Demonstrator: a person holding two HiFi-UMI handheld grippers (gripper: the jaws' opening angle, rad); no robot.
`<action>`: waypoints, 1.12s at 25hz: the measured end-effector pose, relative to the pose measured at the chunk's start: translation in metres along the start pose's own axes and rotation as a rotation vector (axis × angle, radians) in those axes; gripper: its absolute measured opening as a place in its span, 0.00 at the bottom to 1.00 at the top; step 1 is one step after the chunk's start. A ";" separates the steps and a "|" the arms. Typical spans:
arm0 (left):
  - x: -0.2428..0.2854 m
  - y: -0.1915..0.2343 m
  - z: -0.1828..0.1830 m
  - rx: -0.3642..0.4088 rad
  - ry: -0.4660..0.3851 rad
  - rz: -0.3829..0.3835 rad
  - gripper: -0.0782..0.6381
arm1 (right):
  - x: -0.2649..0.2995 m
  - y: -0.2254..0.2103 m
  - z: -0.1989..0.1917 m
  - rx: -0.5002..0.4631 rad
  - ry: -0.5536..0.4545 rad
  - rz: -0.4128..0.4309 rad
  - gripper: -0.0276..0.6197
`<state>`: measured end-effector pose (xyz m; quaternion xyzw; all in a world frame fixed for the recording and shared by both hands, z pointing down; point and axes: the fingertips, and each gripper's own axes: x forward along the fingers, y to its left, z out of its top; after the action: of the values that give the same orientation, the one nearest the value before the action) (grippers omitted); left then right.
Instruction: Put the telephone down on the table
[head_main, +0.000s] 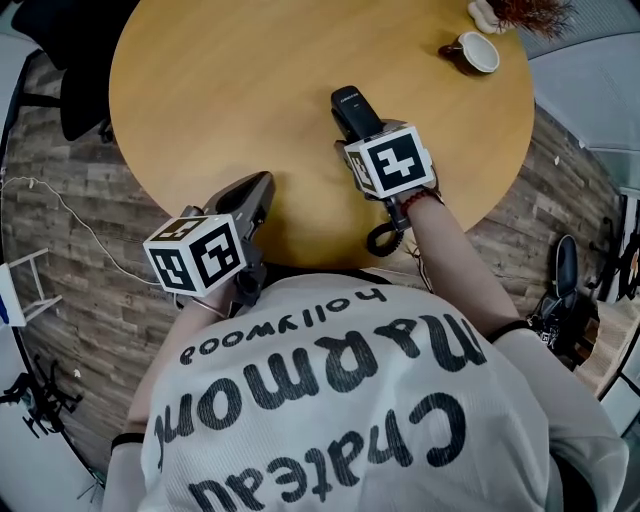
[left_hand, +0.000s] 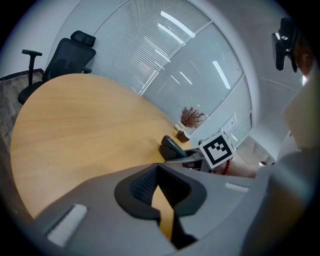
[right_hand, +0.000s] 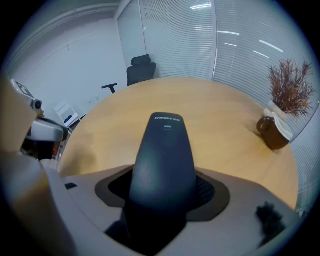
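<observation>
A black telephone handset (head_main: 352, 108) is held over the near right part of the round wooden table (head_main: 220, 90). My right gripper (head_main: 362, 135) is shut on it, and its coiled cord (head_main: 385, 237) hangs off the table edge under the wrist. In the right gripper view the handset (right_hand: 164, 155) fills the gap between the jaws of the right gripper (right_hand: 164, 192) and points across the table. I cannot tell whether it touches the tabletop. My left gripper (head_main: 262, 185) hovers at the table's front edge, jaws together on nothing. The left gripper view shows the left gripper (left_hand: 160, 192) and the handset (left_hand: 170, 147) beyond.
A brown mug (head_main: 478, 52) and a dried plant (head_main: 535, 12) stand at the table's far right edge. A black office chair (head_main: 60, 70) stands at the far left. The table edge curves close under both wrists.
</observation>
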<state>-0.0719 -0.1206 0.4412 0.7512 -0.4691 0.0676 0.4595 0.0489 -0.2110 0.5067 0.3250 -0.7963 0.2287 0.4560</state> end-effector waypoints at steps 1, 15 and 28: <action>-0.001 0.000 -0.001 -0.005 -0.004 0.006 0.11 | 0.000 0.000 -0.001 -0.009 0.001 -0.001 0.50; -0.018 0.003 -0.004 0.007 -0.050 0.050 0.11 | -0.017 0.003 0.010 -0.051 -0.087 0.002 0.50; -0.041 -0.009 0.015 0.064 -0.127 0.005 0.11 | -0.056 0.003 0.030 -0.021 -0.196 -0.054 0.50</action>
<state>-0.0928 -0.1040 0.4054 0.7671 -0.4967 0.0356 0.4044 0.0504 -0.2119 0.4436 0.3624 -0.8303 0.1754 0.3854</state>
